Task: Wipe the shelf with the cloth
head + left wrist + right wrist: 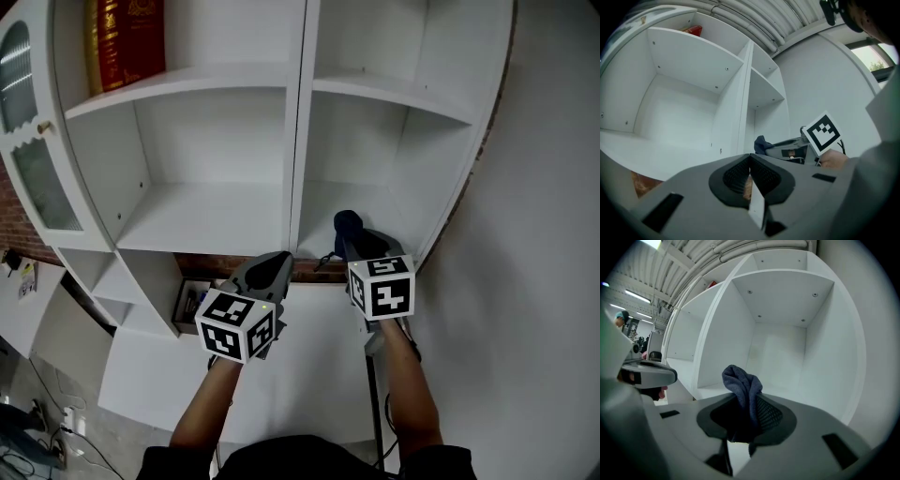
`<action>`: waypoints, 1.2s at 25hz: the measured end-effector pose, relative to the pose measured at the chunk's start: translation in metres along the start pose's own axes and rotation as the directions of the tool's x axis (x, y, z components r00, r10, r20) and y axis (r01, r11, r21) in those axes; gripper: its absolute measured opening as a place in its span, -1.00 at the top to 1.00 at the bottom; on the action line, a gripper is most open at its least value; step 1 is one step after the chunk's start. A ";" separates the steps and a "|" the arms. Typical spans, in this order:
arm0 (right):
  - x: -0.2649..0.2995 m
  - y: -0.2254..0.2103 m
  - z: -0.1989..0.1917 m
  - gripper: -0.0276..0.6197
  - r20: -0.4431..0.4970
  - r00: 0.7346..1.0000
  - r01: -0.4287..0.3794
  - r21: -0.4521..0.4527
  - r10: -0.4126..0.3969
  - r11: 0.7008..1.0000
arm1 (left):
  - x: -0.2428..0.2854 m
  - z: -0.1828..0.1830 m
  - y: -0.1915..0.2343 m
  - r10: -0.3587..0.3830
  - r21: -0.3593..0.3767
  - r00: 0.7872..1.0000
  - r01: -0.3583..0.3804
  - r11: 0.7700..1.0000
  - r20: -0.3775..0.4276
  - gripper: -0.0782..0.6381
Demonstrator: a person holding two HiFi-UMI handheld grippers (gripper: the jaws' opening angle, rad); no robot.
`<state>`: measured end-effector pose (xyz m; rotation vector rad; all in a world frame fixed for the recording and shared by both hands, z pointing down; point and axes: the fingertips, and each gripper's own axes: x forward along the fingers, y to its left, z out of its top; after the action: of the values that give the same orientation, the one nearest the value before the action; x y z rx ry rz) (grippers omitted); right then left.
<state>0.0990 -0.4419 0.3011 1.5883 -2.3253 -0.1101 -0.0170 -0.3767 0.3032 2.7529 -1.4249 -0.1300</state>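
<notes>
Right tool (pixel 746 420) clamped on blue cloth (pixel 743 385) — bunched between its jaws, near the shelf (pixel 787 333), left tool (pixel 750 176) closed, empty.

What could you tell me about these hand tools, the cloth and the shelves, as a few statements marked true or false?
1. The right gripper holds a dark blue cloth. True.
2. The left gripper holds a sponge. False: its jaws are together with nothing between them.
3. A red book stands on an upper shelf at the left. True.
4. The compartment ahead of the cloth is packed with boxes. False: it is bare.
5. The shelf unit is black. False: it is white.
</notes>
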 end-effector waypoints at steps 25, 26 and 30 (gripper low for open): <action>0.030 0.071 0.021 0.56 -0.110 0.991 -0.098 -0.189 0.079 0.977 | -0.036 0.007 0.045 0.087 -0.004 0.996 -0.087 0.996 0.026 0.73; 0.030 0.071 0.021 0.56 -0.113 0.990 -0.104 -0.189 0.083 0.976 | -0.036 0.007 0.045 0.086 -0.003 0.996 -0.086 0.996 0.026 0.73; 0.032 0.072 0.021 0.56 -0.135 0.986 -0.124 -0.193 0.099 0.973 | -0.034 0.008 0.045 0.080 0.001 0.996 -0.080 0.997 0.025 0.73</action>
<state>0.0182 -0.4465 0.3055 1.3260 -2.2232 -0.2069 -0.0740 -0.3747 0.3009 2.6998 -1.5398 -0.1605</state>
